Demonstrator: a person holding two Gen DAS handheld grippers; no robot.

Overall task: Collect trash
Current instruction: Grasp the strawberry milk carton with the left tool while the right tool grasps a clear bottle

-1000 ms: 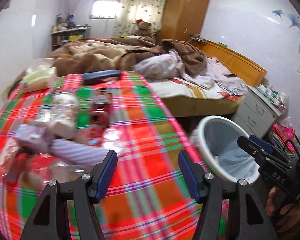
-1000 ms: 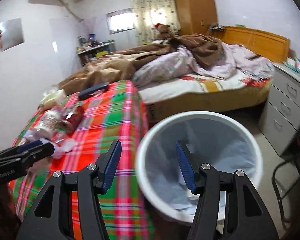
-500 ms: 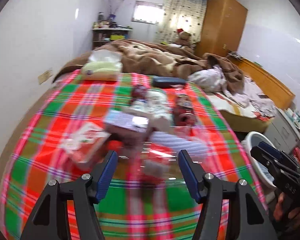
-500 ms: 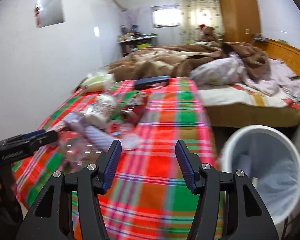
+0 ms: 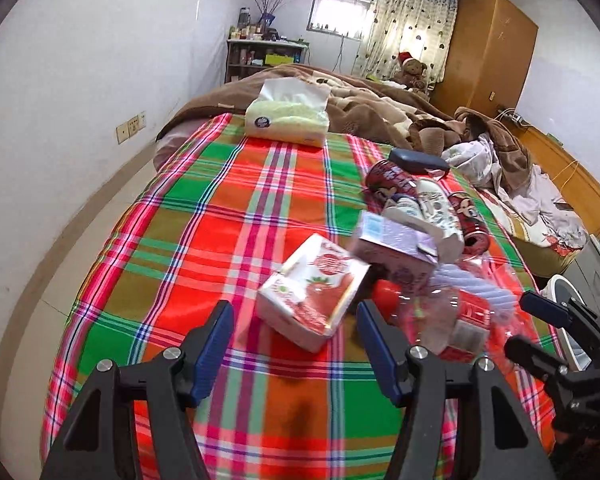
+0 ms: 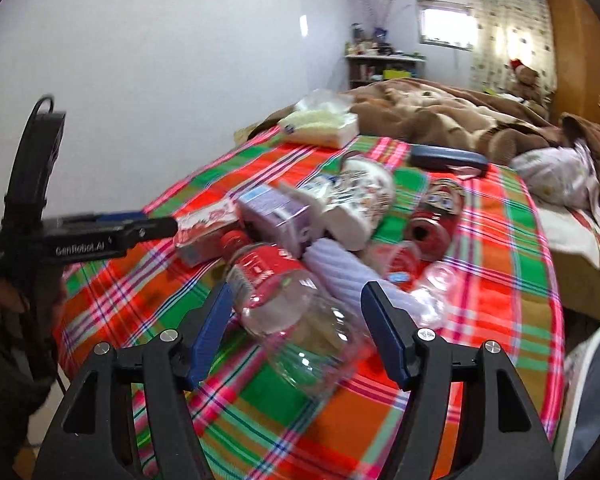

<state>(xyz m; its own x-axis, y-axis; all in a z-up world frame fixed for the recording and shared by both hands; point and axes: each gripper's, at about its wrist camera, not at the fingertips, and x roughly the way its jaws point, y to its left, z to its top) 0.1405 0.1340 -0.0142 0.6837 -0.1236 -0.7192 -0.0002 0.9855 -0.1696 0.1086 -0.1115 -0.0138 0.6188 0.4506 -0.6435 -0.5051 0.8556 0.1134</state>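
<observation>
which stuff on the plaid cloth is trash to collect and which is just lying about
Likely trash: clear plastic bottle, strawberry carton, purple carton, crushed red can, all headed for the white bin.

Likely just lying about: tissue pack, dark blue case, brown blanket, teddy bear.

Black gripper (image 6: 296, 326) frames, blue pads (image 6: 214, 330), silver screws, "GenRobot.AI" lettering.

Left tool (image 5: 294, 330) agape, empty; right tool (image 6: 296, 316) opening.

Bright window (image 5: 337, 13) daylight, fisheye-bent edges, motion-blurred right view
</observation>
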